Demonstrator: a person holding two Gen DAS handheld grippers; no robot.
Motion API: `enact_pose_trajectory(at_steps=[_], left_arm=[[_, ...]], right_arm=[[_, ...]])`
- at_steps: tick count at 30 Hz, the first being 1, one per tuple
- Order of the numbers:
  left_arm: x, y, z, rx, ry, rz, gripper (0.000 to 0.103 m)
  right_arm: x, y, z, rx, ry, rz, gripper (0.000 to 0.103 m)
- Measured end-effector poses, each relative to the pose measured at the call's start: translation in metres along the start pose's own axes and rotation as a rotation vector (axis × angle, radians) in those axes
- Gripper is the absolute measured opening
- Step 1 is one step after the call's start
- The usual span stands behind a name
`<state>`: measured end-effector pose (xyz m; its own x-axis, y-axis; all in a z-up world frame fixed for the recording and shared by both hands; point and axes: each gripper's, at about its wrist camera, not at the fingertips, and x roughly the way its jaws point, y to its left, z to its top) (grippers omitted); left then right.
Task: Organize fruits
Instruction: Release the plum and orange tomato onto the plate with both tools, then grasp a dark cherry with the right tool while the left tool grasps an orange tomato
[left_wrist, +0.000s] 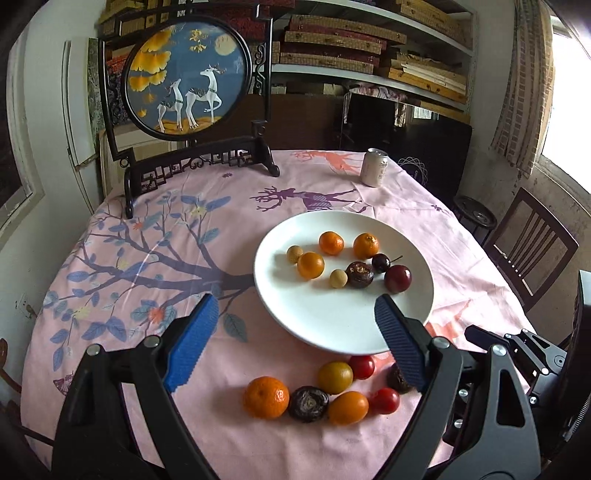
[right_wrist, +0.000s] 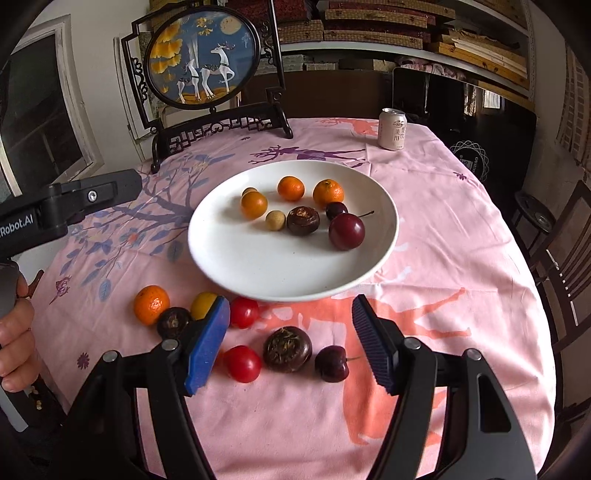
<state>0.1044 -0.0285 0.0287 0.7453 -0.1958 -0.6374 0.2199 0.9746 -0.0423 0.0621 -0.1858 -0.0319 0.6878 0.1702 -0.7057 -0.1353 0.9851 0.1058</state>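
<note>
A white plate on the pink cloth holds mandarins, two longans, a dark water chestnut and dark red cherries. Loose fruit lies on the cloth in front of it: a mandarin, water chestnuts, red tomatoes, a yellow fruit and a cherry. My left gripper hangs open over the plate's near rim with nothing held. My right gripper is open and holds nothing, hanging above the loose fruit.
A drink can stands at the table's far right. A dark-framed deer screen stands at the back left. A wooden chair is beside the table's right edge. A person's hand shows at the left.
</note>
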Motion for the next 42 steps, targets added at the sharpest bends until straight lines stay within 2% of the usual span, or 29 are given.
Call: enact_pose_trajectory(at_steps=[10,13,19,24,26,28,32,40,42], left_arm=[[-0.013,0.001,-0.028,-0.004,0.022,-0.017,0.088],[-0.01,0.015,-0.046,-0.018,0.043,0.008,0.088],[0.0,0.048,-0.086,-0.045,0.105,0.056,0.088],[0.004,0.061,-0.098,-0.055,0.145,0.071,0.088],[0.003,0.061,-0.103,-0.052,0.16,0.055,0.088],[0.002,0.058,-0.106,-0.048,0.171,0.036,0.088],[0.0,0.04,-0.109,-0.023,0.186,-0.026,0.088],[0.021,-0.013,-0.109,0.084,0.225,-0.085,0.088],[0.028,-0.025,-0.111,0.11,0.264,-0.113,0.081]], right_arm=[[-0.023,0.007,-0.017,-0.018,-0.018,-0.025,0.069],[-0.022,-0.002,-0.033,0.0,-0.001,-0.044,0.069],[-0.001,-0.023,-0.061,0.046,0.094,-0.075,0.069],[0.021,-0.03,-0.058,0.049,0.102,-0.076,0.069],[0.03,-0.032,-0.055,0.047,0.101,-0.068,0.064],[0.04,-0.033,-0.051,0.039,0.118,-0.056,0.047],[0.053,-0.03,-0.046,0.015,0.13,-0.039,0.03],[0.014,-0.037,-0.053,0.023,0.07,-0.062,0.028],[0.005,-0.044,-0.06,0.042,0.068,-0.07,0.028]])
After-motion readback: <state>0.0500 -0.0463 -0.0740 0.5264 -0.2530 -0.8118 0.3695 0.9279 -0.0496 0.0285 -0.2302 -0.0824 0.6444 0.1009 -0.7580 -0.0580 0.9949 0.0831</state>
